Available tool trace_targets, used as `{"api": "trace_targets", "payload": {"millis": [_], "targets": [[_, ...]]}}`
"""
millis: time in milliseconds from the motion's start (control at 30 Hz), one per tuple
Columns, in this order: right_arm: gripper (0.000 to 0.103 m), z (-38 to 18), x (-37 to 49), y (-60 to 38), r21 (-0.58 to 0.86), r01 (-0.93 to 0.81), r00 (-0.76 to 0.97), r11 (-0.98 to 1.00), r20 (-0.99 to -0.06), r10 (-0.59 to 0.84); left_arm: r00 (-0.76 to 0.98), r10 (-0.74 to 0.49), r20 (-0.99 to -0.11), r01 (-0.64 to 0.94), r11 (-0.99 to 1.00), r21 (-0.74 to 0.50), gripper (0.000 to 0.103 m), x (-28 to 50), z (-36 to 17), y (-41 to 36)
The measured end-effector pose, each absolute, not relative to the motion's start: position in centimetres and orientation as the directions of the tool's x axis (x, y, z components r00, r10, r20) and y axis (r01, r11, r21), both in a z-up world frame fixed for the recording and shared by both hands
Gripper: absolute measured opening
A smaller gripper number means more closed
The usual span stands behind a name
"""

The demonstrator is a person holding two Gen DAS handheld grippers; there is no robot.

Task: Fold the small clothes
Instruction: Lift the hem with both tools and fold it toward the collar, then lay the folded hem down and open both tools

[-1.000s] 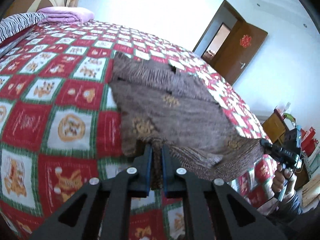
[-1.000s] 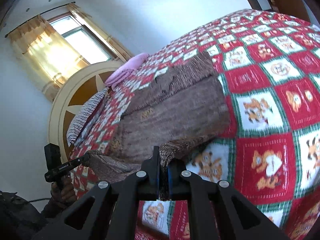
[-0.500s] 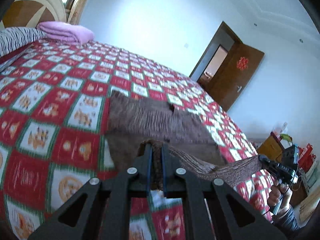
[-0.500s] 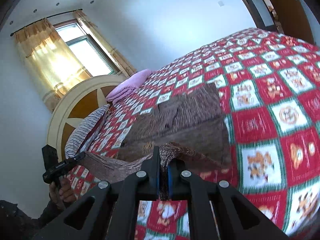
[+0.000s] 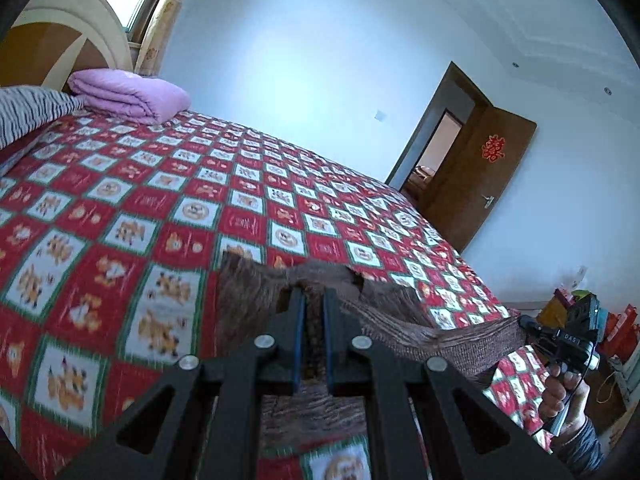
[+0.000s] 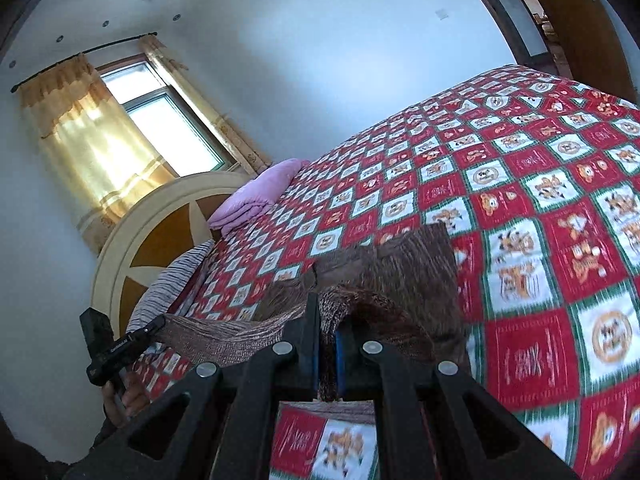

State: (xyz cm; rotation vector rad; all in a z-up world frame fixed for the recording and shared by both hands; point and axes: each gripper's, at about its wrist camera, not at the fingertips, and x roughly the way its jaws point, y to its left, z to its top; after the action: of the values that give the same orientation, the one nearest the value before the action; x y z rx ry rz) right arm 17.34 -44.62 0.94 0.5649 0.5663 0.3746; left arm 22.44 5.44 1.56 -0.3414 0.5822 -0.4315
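A brown knitted garment (image 5: 248, 296) lies on the bed with its near edge lifted. My left gripper (image 5: 314, 300) is shut on one corner of that edge, and the cloth runs taut to the right toward my right gripper (image 5: 524, 322). In the right wrist view my right gripper (image 6: 328, 312) is shut on the other corner of the brown garment (image 6: 408, 272), and the stretched hem leads left to my left gripper (image 6: 160, 322). Both hold the edge above the rest of the garment, whose far part rests flat.
The bed carries a red, white and green checked cover (image 5: 120, 216). A folded pink quilt (image 5: 128, 96) and a striped pillow (image 5: 28, 112) lie by the headboard (image 6: 160, 232). A brown door (image 5: 480, 184) stands open at the far right. Red bags (image 5: 616, 332) sit beside the bed.
Both grippers have raised the garment's near edge and carried it forward over the far part. More of the garment is now hidden behind the lifted hem.
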Motion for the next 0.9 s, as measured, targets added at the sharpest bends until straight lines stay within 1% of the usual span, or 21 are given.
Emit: {"api": "trace_targets", "payload": {"millis": [200,333,667,733,767,800,833,867,900], "targets": [[0.005,0.1,22.3,-45.7,0.606,-0.144,0.770,0.782,-0.428,0.474,0.766,-0.449,-0.460,0.282,0.878,-0.388,0.008,26.5,1.7,4.4],[0.005,-1.7,25.8,-46.5,0.619,-0.102,0.752,0.779,-0.464,0.468,0.757,-0.436,-0.486,0.266,0.886,-0.379,0.008,29.4,0.2,3.8],[0.005,-7.7,34.8,-46.8,0.602,-0.021,0.660,0.798,-0.591,0.463,0.694,-0.388,-0.607,0.183,0.910,-0.373,0.009,35.7,-5.9,2.7],[0.006,-8.4,36.3,-46.9,0.561,0.026,0.652,0.827,-0.637,0.411,0.678,-0.361,-0.640,0.147,0.920,-0.364,0.011,36.9,-6.9,2.7],[0.012,-8.9,37.3,-47.3,0.565,0.061,0.643,0.823,-0.652,0.401,0.676,-0.348,-0.650,0.130,0.924,-0.360,0.011,37.2,-7.2,2.9],[0.022,-9.2,37.8,-47.7,0.573,0.087,0.641,0.815,-0.658,0.394,0.678,-0.327,-0.658,0.105,0.929,-0.354,0.013,37.3,-7.4,3.1],[0.055,-9.3,37.9,-48.1,0.580,0.106,0.657,0.808,-0.651,0.381,0.676,-0.313,-0.667,0.079,0.931,-0.357,0.016,37.3,-7.5,3.5],[0.071,-9.1,37.5,-48.5,0.586,0.111,0.686,0.802,-0.630,0.365,0.666,-0.324,-0.671,0.073,0.924,-0.375,0.024,37.2,-7.6,4.0],[0.071,-8.7,36.8,-48.7,0.582,0.099,0.716,0.807,-0.605,0.348,0.661,-0.342,-0.668,0.073,0.915,-0.397,0.033,36.7,-7.7,4.6]]}}
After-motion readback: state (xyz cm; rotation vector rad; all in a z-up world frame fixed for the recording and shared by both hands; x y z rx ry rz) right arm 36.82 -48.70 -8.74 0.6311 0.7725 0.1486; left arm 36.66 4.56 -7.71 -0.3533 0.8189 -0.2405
